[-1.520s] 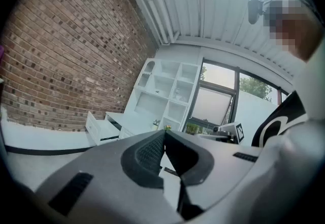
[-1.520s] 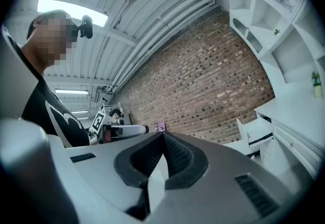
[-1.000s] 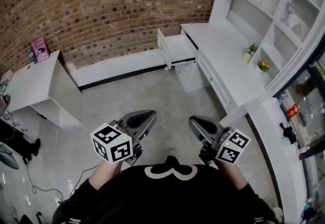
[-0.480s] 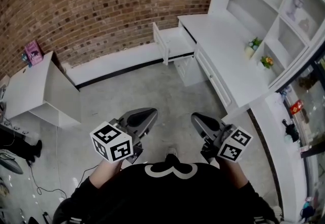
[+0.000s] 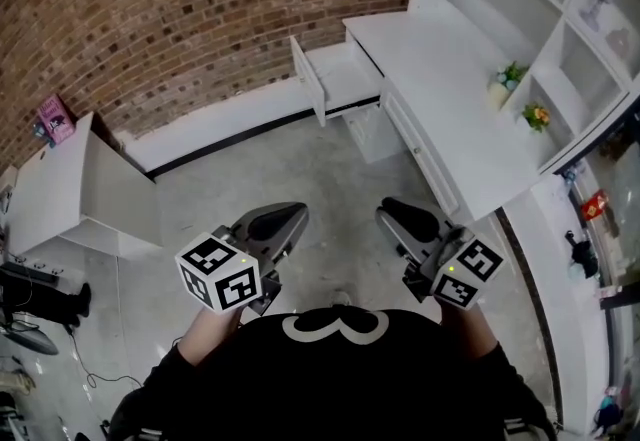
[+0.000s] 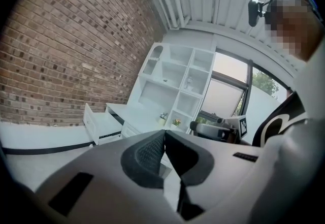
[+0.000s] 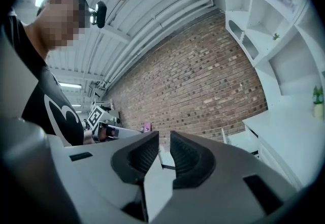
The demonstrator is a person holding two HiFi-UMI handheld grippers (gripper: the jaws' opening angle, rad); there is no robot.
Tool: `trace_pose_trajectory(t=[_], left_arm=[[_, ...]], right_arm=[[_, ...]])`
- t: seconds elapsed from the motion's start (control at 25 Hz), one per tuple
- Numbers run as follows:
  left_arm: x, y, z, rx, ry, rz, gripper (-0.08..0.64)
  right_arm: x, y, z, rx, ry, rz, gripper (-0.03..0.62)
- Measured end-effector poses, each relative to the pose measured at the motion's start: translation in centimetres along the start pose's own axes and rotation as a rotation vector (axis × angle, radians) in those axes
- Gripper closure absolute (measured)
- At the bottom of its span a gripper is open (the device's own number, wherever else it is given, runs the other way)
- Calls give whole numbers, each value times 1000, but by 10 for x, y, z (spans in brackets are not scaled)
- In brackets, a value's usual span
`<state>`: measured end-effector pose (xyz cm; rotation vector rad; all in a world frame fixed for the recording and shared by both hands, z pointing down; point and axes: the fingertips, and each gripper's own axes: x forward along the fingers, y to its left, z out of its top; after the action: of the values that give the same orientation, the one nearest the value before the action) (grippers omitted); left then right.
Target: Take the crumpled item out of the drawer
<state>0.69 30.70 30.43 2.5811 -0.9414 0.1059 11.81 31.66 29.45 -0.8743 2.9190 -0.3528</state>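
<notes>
Since the open drawer [image 5: 306, 81] stands well ahead with the crumpled item unseen, perhaps inside it, close in above that drawer, left gripper [image 5: 277, 223] pressed together empty, right gripper [image 5: 404, 220] just parting, empty.

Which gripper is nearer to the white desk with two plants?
Right. The right gripper, with empty jaws that have just been opening, is beside the desk's near end; the left gripper is farther out over the floor.

A white drawer [image 5: 338, 79] is seen pulled out at the desk's [image 5: 440, 79] end beside the brick wall [image 5: 180, 9]; what lies inside cannot be told.
</notes>
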Motion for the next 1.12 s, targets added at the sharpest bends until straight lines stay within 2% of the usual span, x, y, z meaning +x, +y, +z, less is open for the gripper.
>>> trace_pose_trajectory(t=[0.24,0.36,0.64,0.84,1.12], left_arm=[[37,16,14,14,-4,11,557],[50,21,20,24,-8,13,556],[74,26,26,42,-9,15,557],[86,32,23,52,2,9,556],[105,54,16,40,57,2,557]], right_arm=[[3,-44,12,4,-23,0,397],[3,-61,16,4,-29,-13,303],[-4,-92,25,-39,-47,-65,167],[-9,-105,23,-54,-64,-106,121],[-1,-128,9,31,-64,-117,103]])
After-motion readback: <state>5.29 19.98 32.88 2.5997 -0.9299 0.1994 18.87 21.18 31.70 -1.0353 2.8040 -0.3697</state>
